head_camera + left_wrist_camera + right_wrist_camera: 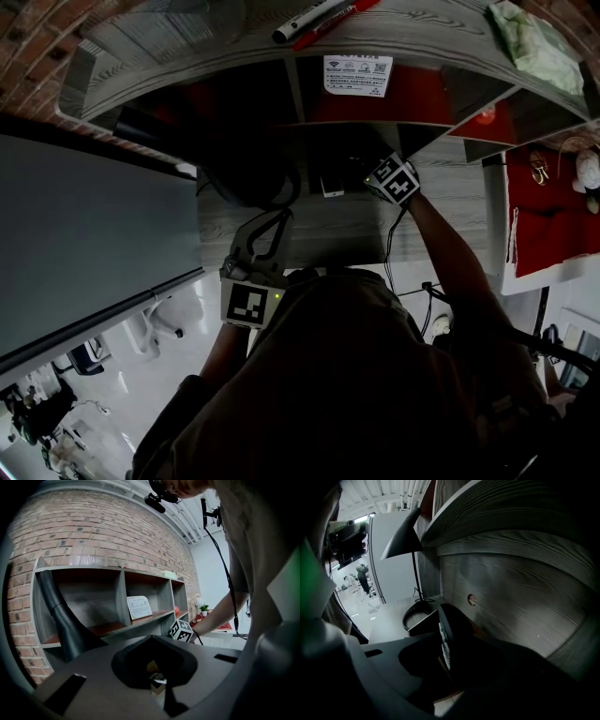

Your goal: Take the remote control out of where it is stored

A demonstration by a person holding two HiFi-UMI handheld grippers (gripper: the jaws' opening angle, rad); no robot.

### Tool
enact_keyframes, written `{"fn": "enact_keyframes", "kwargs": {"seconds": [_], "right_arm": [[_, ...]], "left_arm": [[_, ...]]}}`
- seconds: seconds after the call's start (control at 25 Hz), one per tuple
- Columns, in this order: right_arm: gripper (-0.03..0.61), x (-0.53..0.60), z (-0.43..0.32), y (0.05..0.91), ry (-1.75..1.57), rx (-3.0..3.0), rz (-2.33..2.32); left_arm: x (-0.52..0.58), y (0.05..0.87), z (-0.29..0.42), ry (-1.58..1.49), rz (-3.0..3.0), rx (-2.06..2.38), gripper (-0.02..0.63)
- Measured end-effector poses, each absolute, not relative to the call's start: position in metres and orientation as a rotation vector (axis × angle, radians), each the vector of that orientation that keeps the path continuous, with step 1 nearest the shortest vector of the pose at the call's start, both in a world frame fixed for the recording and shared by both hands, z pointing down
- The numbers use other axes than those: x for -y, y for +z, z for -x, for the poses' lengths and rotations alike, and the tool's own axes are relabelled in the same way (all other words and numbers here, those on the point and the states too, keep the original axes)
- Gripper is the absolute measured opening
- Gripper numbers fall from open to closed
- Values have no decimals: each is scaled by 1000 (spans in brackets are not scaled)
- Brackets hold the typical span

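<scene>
The remote control [449, 637], dark with pale buttons, stands on edge in a low dark holder [423, 623] inside the cubby beneath the shelf. My right gripper [440, 620] has its jaws on either side of the remote. A dark gap shows on the button side; the other jaw is lost in shadow. In the head view my right gripper [372, 174] reaches into that dark cubby, and the remote is hidden there. My left gripper [279, 217] hovers over the desk [347, 230], shut and holding nothing. Its tips [153, 639] meet with nothing between them.
A black lamp [401, 536] stands left of the cubby, its round base [415, 613] on the desk. The cubby's wood back has a cable hole [472, 599]. A printed card [357, 75] leans in the shelf; markers [319, 21] and a green cloth [534, 42] lie on top.
</scene>
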State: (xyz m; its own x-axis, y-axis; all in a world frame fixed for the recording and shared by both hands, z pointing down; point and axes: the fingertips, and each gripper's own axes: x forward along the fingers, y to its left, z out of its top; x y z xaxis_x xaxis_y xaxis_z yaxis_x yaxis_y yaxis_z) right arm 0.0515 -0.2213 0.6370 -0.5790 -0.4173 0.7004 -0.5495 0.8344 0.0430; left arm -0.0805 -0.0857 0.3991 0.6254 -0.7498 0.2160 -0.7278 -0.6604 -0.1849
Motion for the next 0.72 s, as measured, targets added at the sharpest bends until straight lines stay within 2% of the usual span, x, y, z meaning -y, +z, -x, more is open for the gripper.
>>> {"fn": "enact_keyframes", "kwargs": {"seconds": [0.36, 0.72], "right_arm": [[147, 219, -62, 587, 215, 2375, -842], [141, 199, -75, 482, 55, 2546, -1037]], "left_arm": [[86, 404, 87, -409, 2800, -1325, 11], [96, 396, 82, -399, 2798, -1288, 11]]}}
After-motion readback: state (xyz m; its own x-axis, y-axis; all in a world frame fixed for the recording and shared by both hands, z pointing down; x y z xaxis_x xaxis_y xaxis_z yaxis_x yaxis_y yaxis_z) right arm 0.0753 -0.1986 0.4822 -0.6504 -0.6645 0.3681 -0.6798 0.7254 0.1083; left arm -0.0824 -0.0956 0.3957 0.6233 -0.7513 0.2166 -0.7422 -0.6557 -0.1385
